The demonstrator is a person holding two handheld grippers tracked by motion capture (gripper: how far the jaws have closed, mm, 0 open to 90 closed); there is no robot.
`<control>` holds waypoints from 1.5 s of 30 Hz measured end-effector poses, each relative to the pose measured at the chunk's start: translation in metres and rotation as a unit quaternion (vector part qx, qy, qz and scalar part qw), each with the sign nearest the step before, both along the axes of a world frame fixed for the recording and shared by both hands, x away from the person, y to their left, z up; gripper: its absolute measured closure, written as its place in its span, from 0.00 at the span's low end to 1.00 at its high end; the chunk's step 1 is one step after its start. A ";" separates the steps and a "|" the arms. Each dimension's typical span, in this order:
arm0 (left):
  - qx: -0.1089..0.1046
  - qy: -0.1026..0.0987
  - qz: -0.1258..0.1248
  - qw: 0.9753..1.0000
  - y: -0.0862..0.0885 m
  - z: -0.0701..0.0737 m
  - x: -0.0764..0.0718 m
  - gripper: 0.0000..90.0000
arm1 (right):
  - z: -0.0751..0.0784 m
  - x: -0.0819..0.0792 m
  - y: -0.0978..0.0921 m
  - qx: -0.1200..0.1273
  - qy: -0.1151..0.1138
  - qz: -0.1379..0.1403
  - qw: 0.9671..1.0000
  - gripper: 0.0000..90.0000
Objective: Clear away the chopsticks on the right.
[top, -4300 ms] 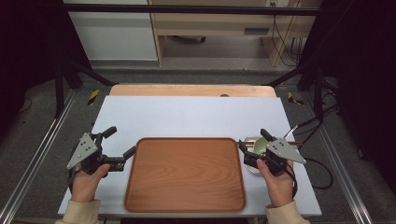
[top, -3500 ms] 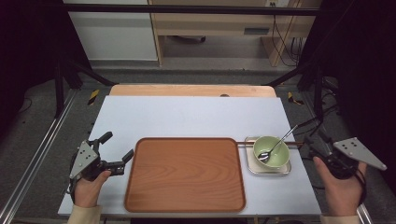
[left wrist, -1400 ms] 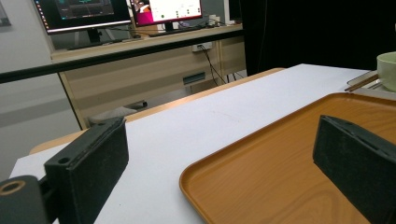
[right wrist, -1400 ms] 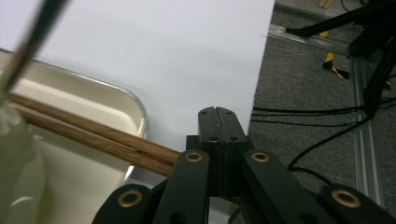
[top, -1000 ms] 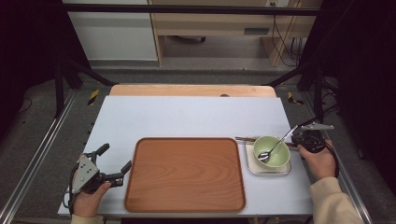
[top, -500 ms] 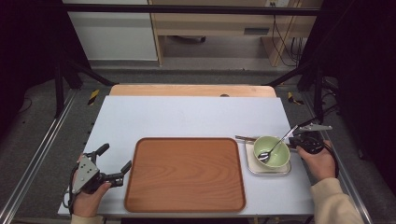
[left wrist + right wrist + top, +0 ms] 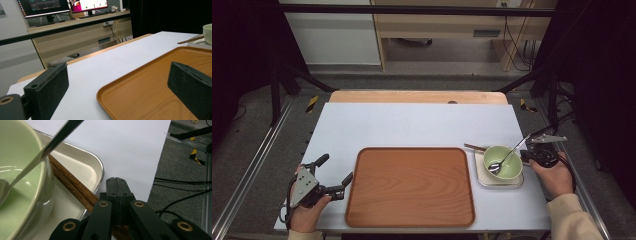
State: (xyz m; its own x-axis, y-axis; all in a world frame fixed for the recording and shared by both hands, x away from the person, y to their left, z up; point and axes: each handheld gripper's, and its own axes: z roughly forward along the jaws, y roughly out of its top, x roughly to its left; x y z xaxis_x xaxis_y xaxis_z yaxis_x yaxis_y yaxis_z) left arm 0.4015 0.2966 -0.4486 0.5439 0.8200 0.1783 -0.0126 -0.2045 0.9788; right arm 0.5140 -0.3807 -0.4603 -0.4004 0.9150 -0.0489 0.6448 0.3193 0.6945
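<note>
A green bowl [image 7: 507, 165] with a metal spoon [image 7: 508, 154] leaning in it stands on a small white tray [image 7: 499, 184] at the table's right. Dark wooden chopsticks [image 7: 473, 147] lie across that tray under the bowl. My right gripper [image 7: 526, 157] rests just right of the tray with its jaws pressed together. In the right gripper view, the chopsticks [image 7: 72, 185] run beneath my right gripper [image 7: 116, 181], beside the bowl [image 7: 22, 182] and spoon [image 7: 50, 147]. My left gripper [image 7: 334, 170] is open at the left edge of a large brown tray [image 7: 412, 185].
The pale tabletop [image 7: 412, 125] lies beyond the brown tray [image 7: 150, 82], with a wooden strip [image 7: 417, 96] along its far edge. Metal rails and cables run along the floor on both sides. A desk with monitors [image 7: 62, 5] stands behind the table.
Over the last seconds my right gripper left the bowl, swung out right and came back beside the small tray. My left gripper slid nearer the front edge. Nothing moved in the last half second.
</note>
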 end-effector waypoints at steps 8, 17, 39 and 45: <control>0.000 0.000 0.001 1.000 0.000 0.000 0.000 0.03 | -0.001 -0.004 0.000 0.000 0.007 0.002 1.000 1.00; 0.000 0.001 0.001 1.000 0.001 -0.001 0.001 0.03 | -0.001 -0.006 0.003 0.008 0.008 0.007 1.000 1.00; 0.002 0.000 0.001 1.000 0.000 0.000 0.000 0.03 | 0.009 -0.016 -0.008 0.008 -0.001 0.006 1.000 1.00; 0.001 -0.001 -0.001 1.000 -0.001 0.000 0.000 0.03 | 0.016 -0.022 -0.013 0.007 0.003 0.012 1.000 0.97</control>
